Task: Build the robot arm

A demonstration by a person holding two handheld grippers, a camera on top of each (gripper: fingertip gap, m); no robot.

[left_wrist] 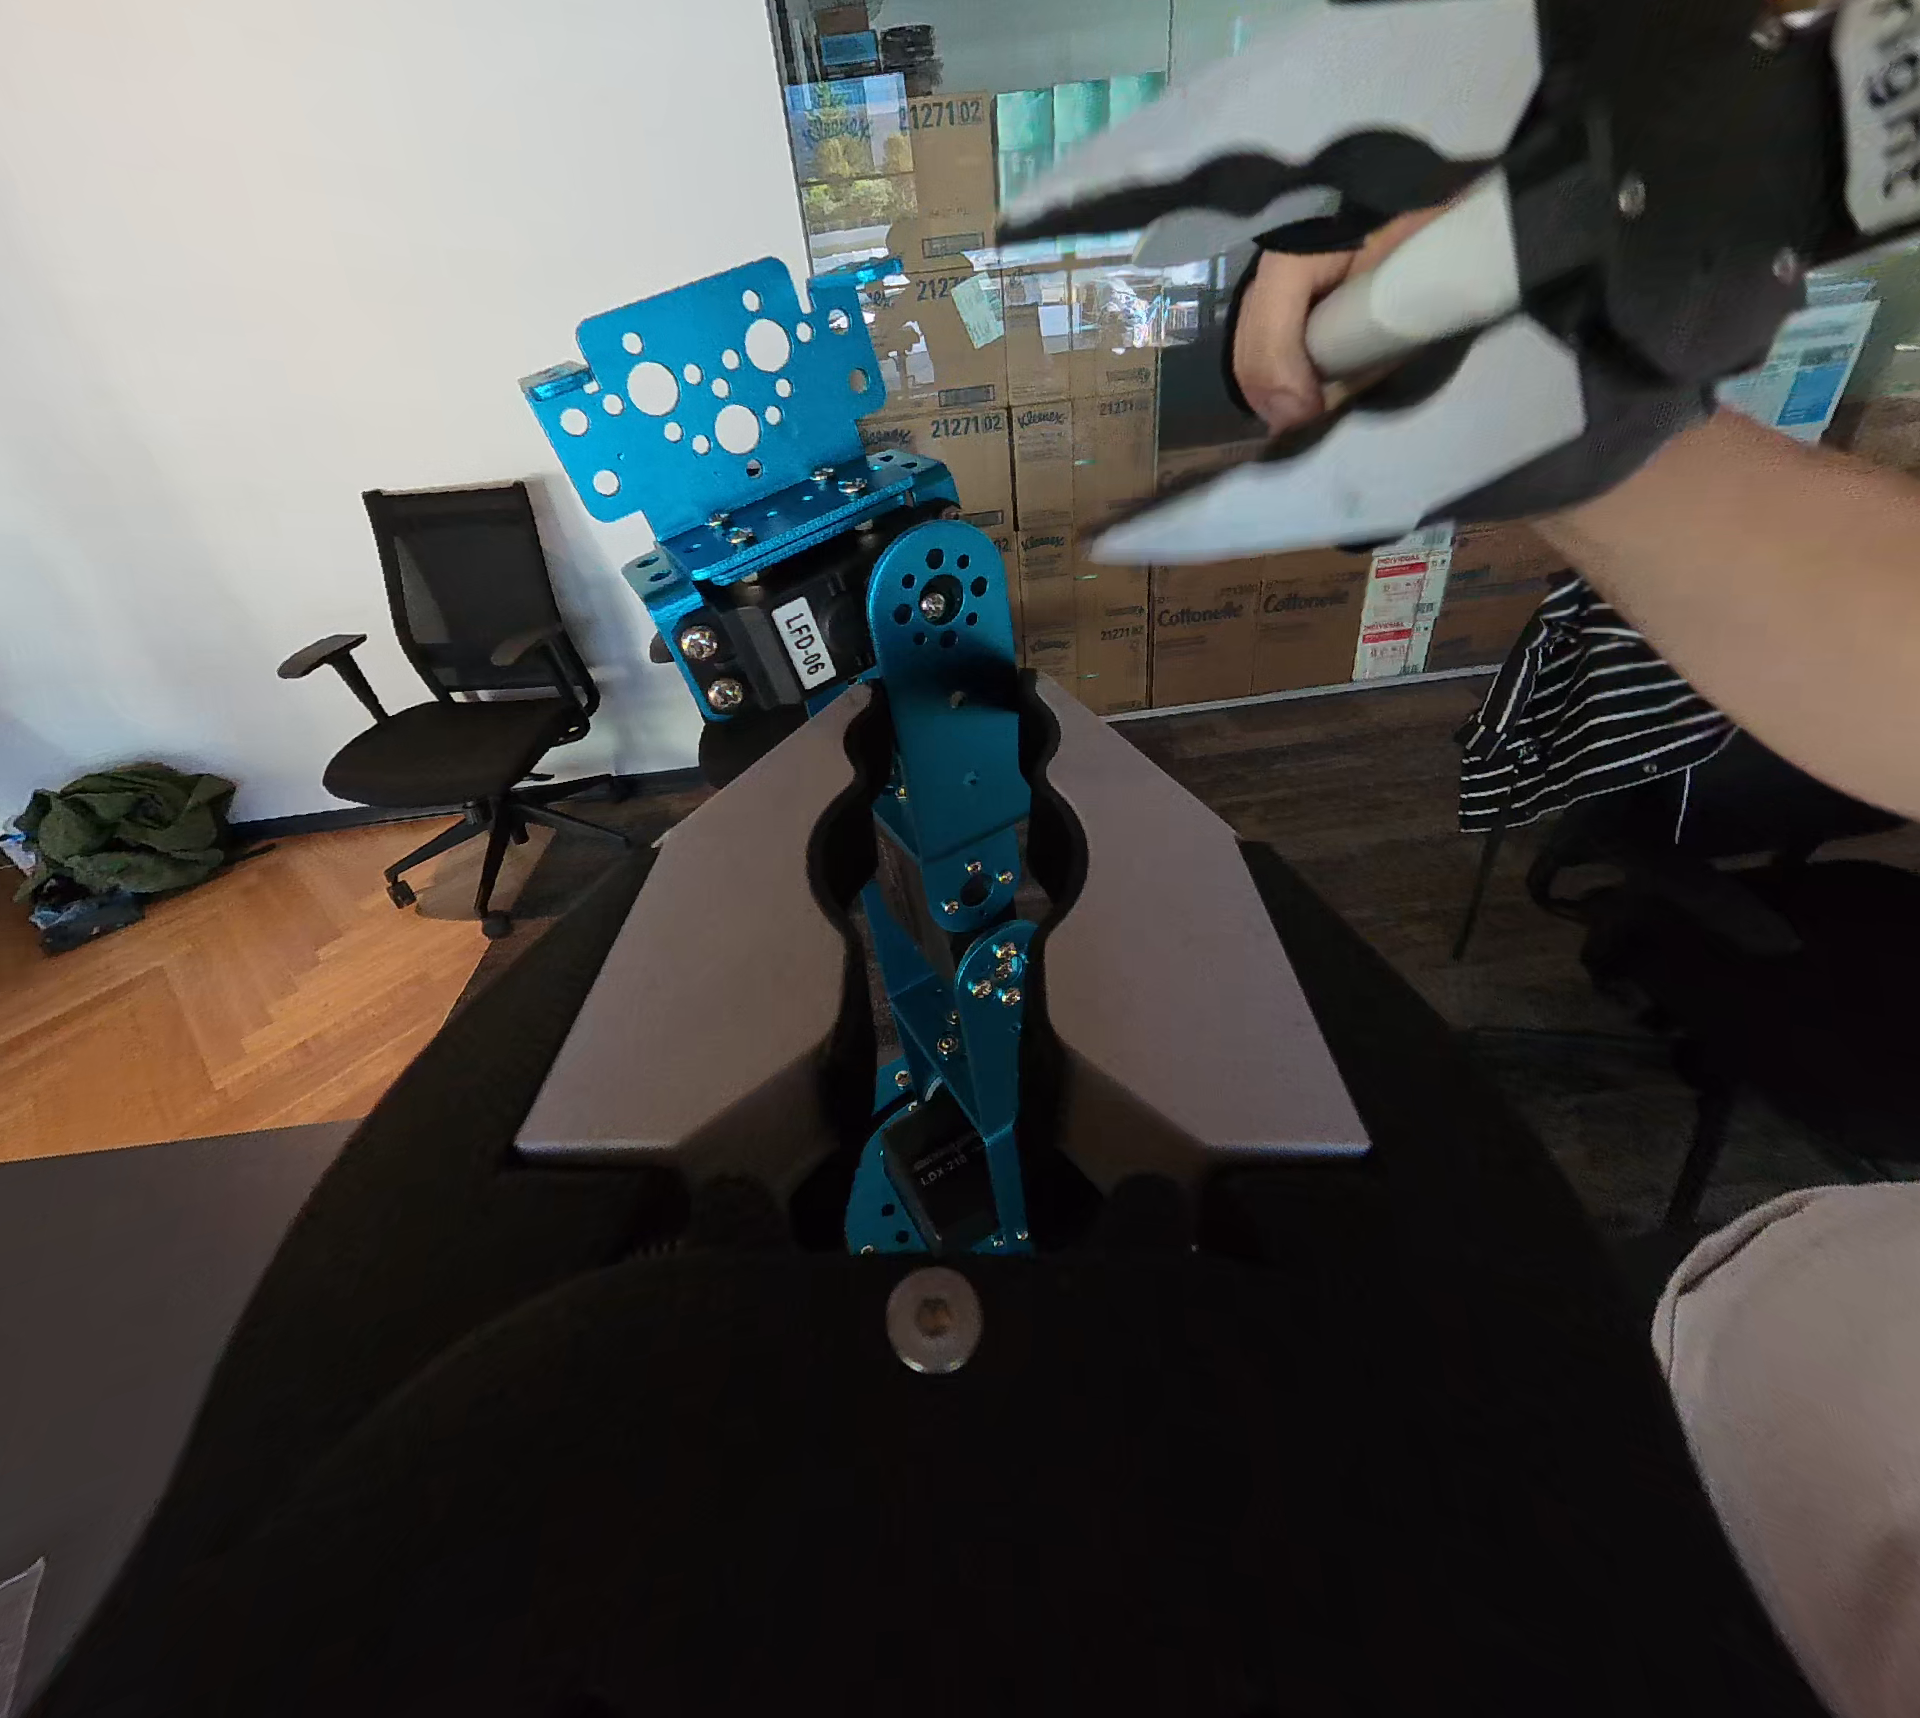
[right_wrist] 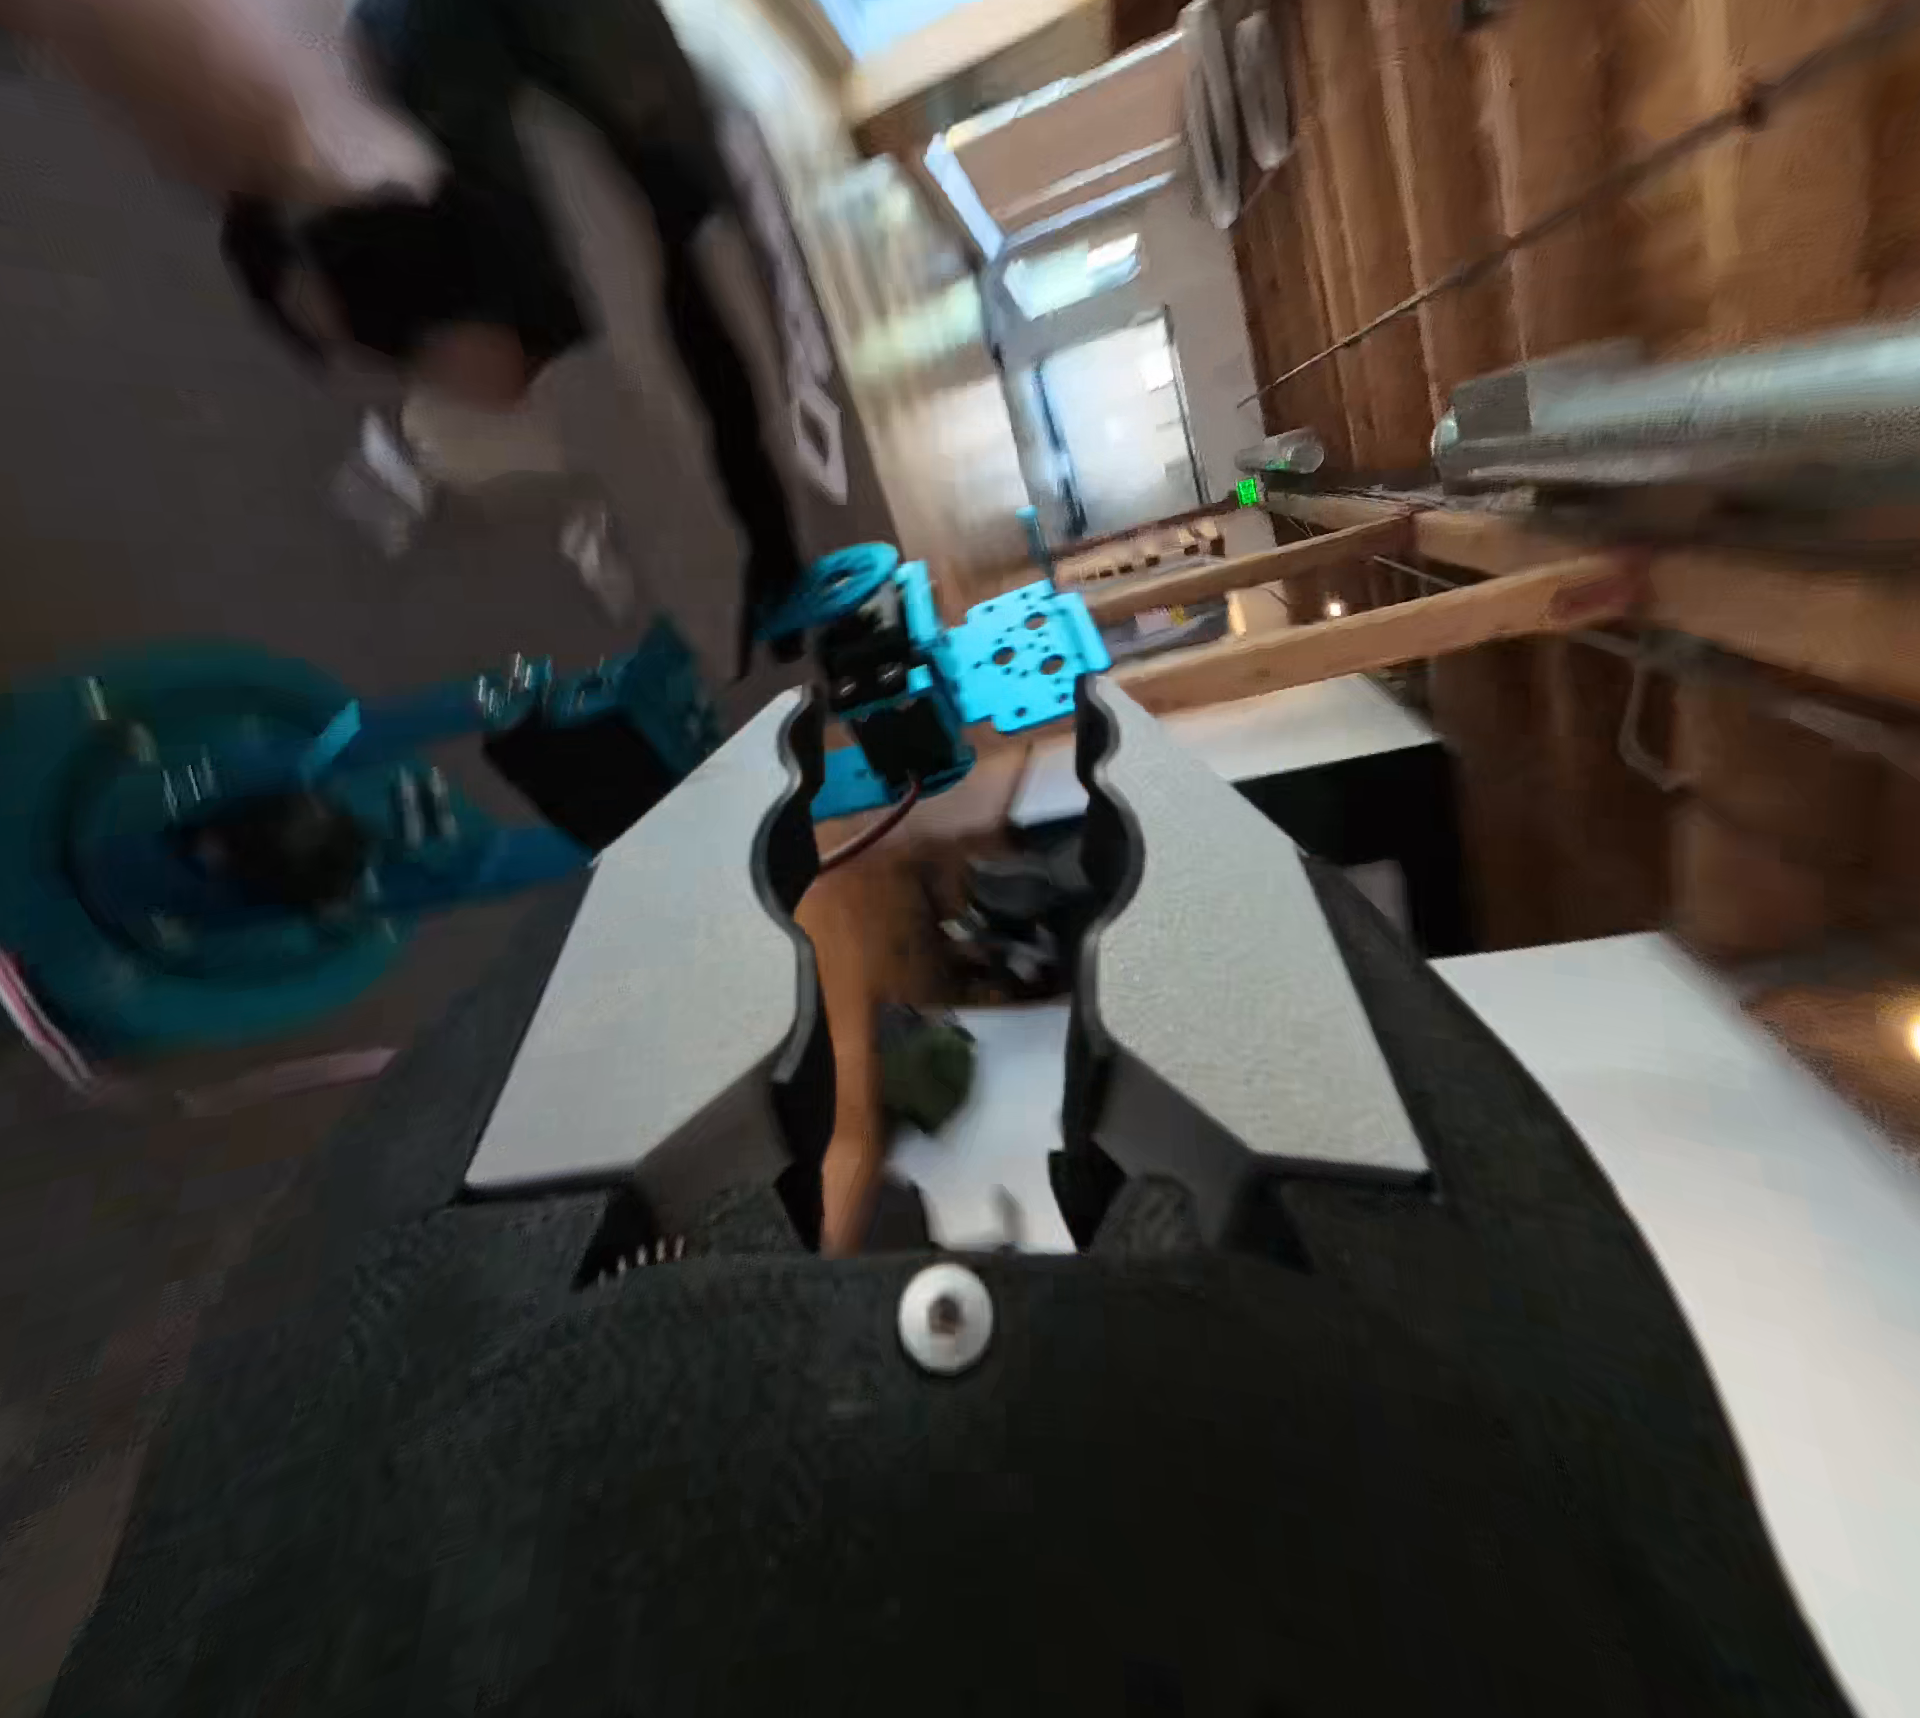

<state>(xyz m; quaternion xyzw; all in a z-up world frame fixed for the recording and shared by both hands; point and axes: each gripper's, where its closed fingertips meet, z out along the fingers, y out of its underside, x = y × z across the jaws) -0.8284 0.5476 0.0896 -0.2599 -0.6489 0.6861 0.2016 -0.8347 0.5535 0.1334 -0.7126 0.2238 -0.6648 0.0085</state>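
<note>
A small blue metal robot arm [left_wrist: 935, 795] with black servos stands upright, topped by a perforated blue bracket [left_wrist: 707, 401]. My left gripper [left_wrist: 951, 712] is shut on the arm's upper link, with both grey fingers against its sides. My right gripper [left_wrist: 1049, 385], held by a hand, hovers open at the upper right, a little right of the bracket. The right wrist view is tilted and blurred. In it, my right gripper [right_wrist: 945, 702] is open and empty, and the bracket [right_wrist: 1023, 655] lies just past its fingertips. The arm's round blue base [right_wrist: 208, 837] is at the left.
A black office chair [left_wrist: 457, 702] stands by the white wall. A green cloth bundle [left_wrist: 125, 827] lies on the wooden floor. Stacked cardboard boxes [left_wrist: 1049, 484] sit behind a glass wall. A striped garment [left_wrist: 1579, 733] hangs on a chair at the right. A dark tabletop [left_wrist: 125, 1305] is at the lower left.
</note>
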